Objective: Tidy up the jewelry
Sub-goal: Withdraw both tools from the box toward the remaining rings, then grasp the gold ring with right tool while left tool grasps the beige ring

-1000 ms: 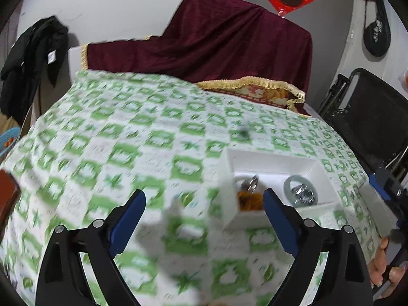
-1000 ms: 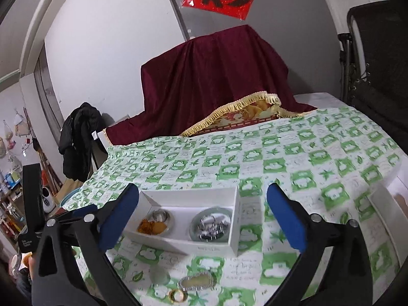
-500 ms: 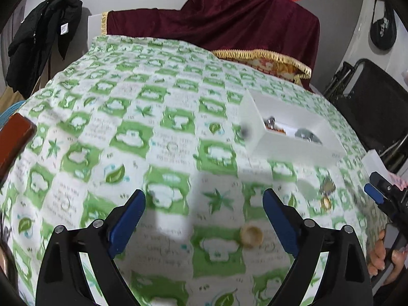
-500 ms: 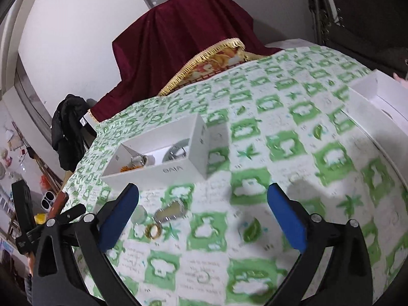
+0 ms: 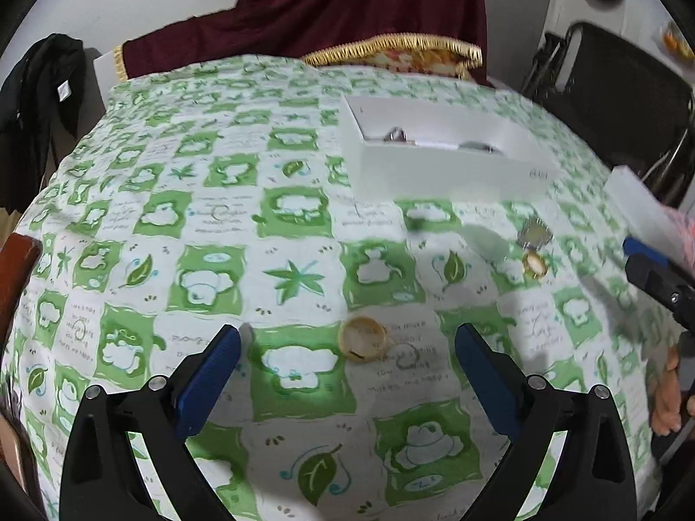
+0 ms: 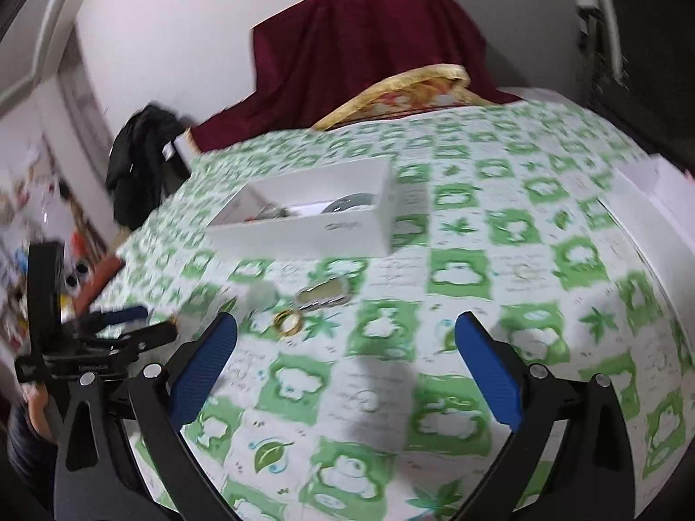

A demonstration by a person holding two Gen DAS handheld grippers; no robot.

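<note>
Maroon cloth (image 5: 365,4), black jacket (image 6: 139,160)

The left wrist camera looked forward and down between its own blue-padded fingers (image 5: 208,377), low and close over the green-and-white patterned tablecloth (image 5: 217,217). The right wrist camera sat likewise from the table's right side, angled leftward. Both views shared the open white rectangular box (image 5: 443,160) (image 6: 312,217), the small gold ring (image 5: 535,264) (image 6: 288,322) and the dark red draped cloth (image 5: 369,4) (image 6: 369,47).
</note>
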